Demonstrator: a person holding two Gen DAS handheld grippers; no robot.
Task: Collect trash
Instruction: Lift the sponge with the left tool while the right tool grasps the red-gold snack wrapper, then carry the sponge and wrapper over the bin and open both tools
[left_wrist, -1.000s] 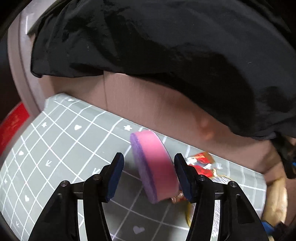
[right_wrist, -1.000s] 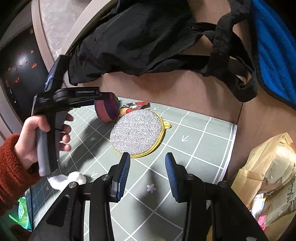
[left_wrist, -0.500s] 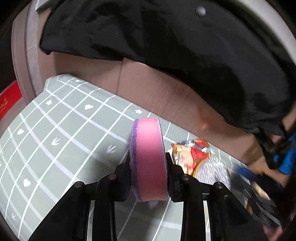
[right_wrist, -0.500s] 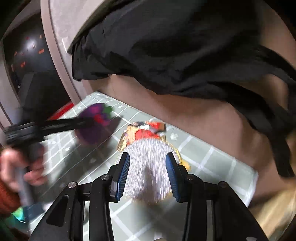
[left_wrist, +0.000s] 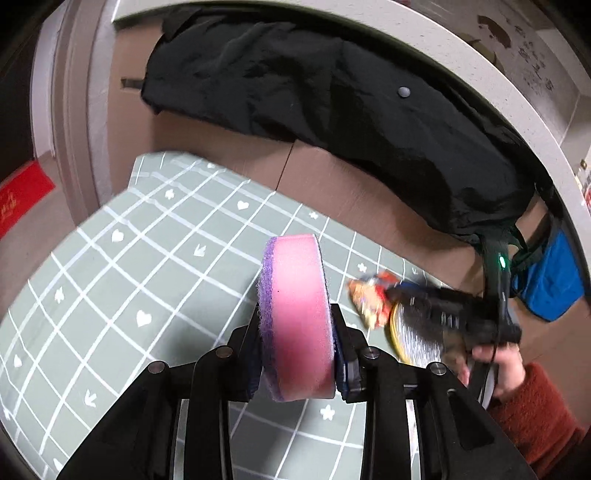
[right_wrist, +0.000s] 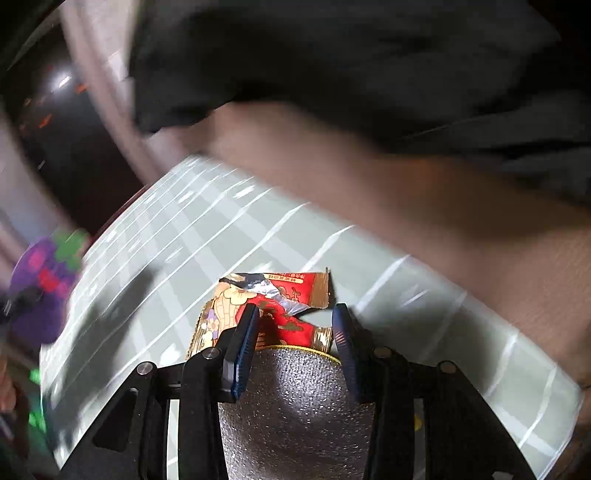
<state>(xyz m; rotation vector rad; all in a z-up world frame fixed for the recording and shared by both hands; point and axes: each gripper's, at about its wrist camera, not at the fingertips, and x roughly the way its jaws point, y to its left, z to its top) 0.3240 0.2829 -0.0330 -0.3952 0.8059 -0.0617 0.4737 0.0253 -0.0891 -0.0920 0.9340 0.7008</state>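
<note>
Two grippers: left gripper (left_wrist: 295, 332), right gripper (right_wrist: 293, 334); one pink sponge (left_wrist: 295, 314); one red wrapper (right_wrist: 273, 306); one round silver scrubber (right_wrist: 295, 406); one green grid mat (left_wrist: 129, 277); one black cloth (left_wrist: 332, 110); one blue bag (left_wrist: 554, 280)

wrapper (right_wrist: 275, 308): red-gold, crumpled | on mat | seemingly torn open

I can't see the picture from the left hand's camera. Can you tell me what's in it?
The left tool is squeezing a round pink and purple sponge above a green checked mat. To the right, the right tool reaches toward a red and gold wrapper beside a silver scrubber.
</note>
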